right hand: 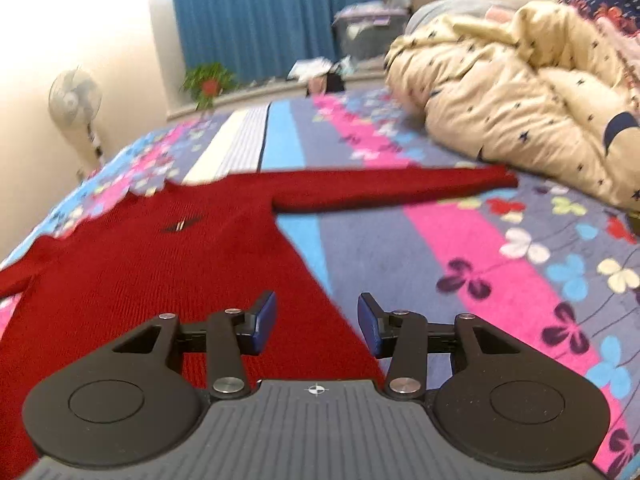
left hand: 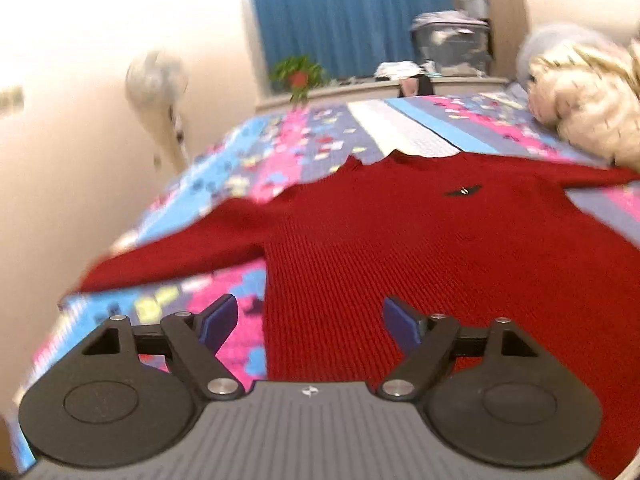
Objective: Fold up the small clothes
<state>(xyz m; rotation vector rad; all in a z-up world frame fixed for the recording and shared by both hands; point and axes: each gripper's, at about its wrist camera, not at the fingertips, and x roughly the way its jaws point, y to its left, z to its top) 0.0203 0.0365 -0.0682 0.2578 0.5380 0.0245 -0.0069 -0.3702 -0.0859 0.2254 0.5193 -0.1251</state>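
Left wrist view shows your red sweater flat on the bed, collar pointing away, sleeves spread sideways; left claw and right claw both released.

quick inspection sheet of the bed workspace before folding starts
surface: bed with striped butterfly-print sheet, mostly flat
job's things: red knitted sweater spread flat, both sleeves out sideways, small dark chest logo
clutter: cream star-print quilt bunched at the far right, by the right sleeve tip
grippers: left claw open and empty over the sweater's left edge; right claw open and empty over its right edge
cables: nothing seen
surroundings: blue curtain, potted plant, standing fan, grey bins
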